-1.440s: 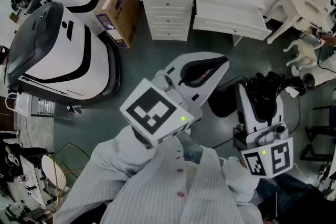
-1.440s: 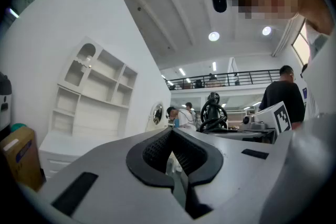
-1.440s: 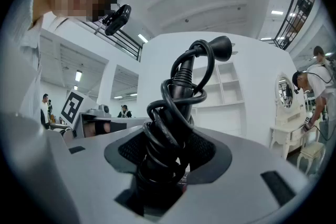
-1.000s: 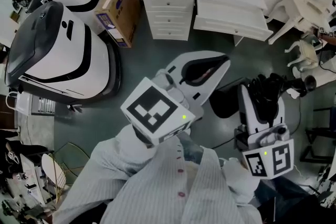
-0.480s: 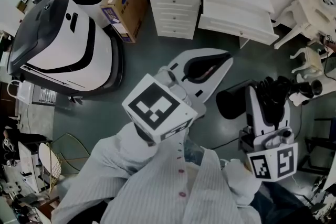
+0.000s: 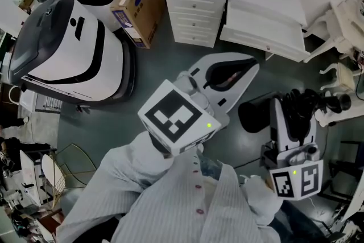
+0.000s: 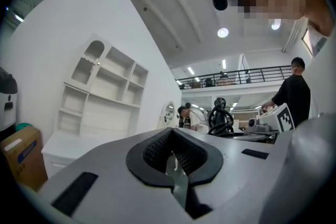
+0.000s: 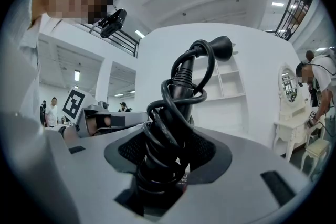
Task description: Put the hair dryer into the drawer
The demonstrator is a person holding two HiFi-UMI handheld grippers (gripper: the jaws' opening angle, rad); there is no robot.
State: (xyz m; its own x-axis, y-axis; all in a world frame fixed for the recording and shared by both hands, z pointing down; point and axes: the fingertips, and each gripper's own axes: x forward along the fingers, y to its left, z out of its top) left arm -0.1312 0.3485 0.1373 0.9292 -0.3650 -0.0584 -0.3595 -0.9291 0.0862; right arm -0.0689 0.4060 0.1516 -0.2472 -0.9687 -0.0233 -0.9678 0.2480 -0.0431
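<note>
Up close, hair dryer (image 8: 169,128) reads as matte black, its handle bound in loops of rubbery black cord (image 8: 181,86); a moulded plug (image 8: 223,47) sticks out at the top of the coil. Right gripper (image 8: 167,160) is clamped on that wrapped handle, dark ribbed pads pressed to either side. Seen from the head view, the dryer (image 6: 301,102) hangs in the air above the dark grey-green floor (image 6: 153,71), well short of the furniture. A round black part next to the gripper looks like the barrel; hard to be sure.

Left gripper (image 7: 173,160): jaws drawn together, only a thin slit between the textured pads, nothing in them. Grey smooth shell, black rubber rim. Its cube (image 6: 177,116) carries a bold square marker and a small green light.

At the far edge of the floor stands a white chest of drawers (image 6: 196,11): three flat fronts, small round knobs, all pushed in. Just beside it, a wider white desk-like piece (image 6: 264,28); its top runs out of frame, and I cannot tell whether its drawer is out.

Near the chest, a brown cardboard box (image 6: 139,0) with printed sides. Beyond that, two big glossy white-and-black housings (image 6: 68,48), rounded, cut off at the frame's edge.

Striped pale shirt (image 6: 170,205) fills the bottom of the head view. Clutter along the left side is too small to identify.
</note>
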